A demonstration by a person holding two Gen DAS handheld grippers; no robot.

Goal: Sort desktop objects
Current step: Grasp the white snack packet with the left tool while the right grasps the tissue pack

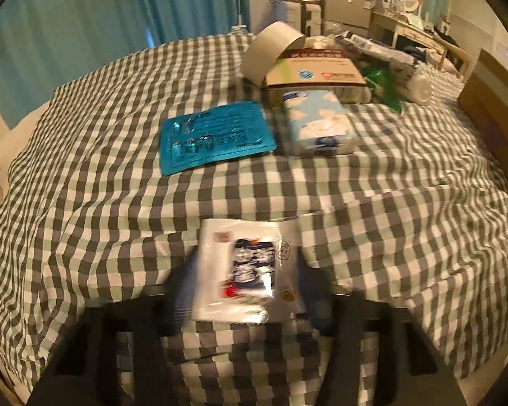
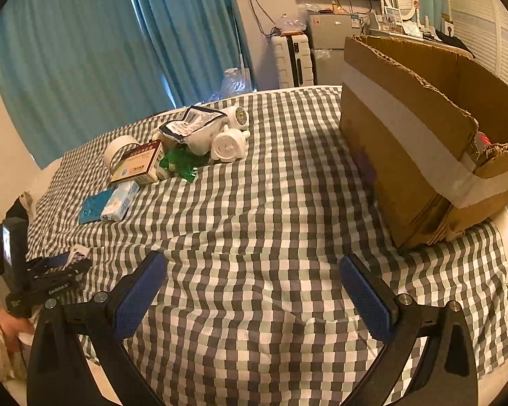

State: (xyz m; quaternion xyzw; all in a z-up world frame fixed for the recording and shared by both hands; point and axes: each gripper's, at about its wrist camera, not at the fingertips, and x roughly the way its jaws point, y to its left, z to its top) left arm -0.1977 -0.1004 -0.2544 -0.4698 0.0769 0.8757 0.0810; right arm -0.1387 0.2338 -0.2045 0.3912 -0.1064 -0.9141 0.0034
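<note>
A gingham-checked bed [image 2: 254, 220] before teal curtains [image 2: 84, 50]; left claw [image 1: 245, 280] grasps a white packet [image 1: 244, 270], right claw [image 2: 254, 291] released.

The left gripper [image 1: 245, 287] tilts steeply downward, its jaws narrowed around a white packet [image 1: 244, 270] between them. The right gripper [image 2: 254, 291] slants downward too, its blue-padded jaws spread wide and holding nothing.

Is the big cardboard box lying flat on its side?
No, the cardboard box stands upright on the checkered cloth, its open top facing up.
</note>
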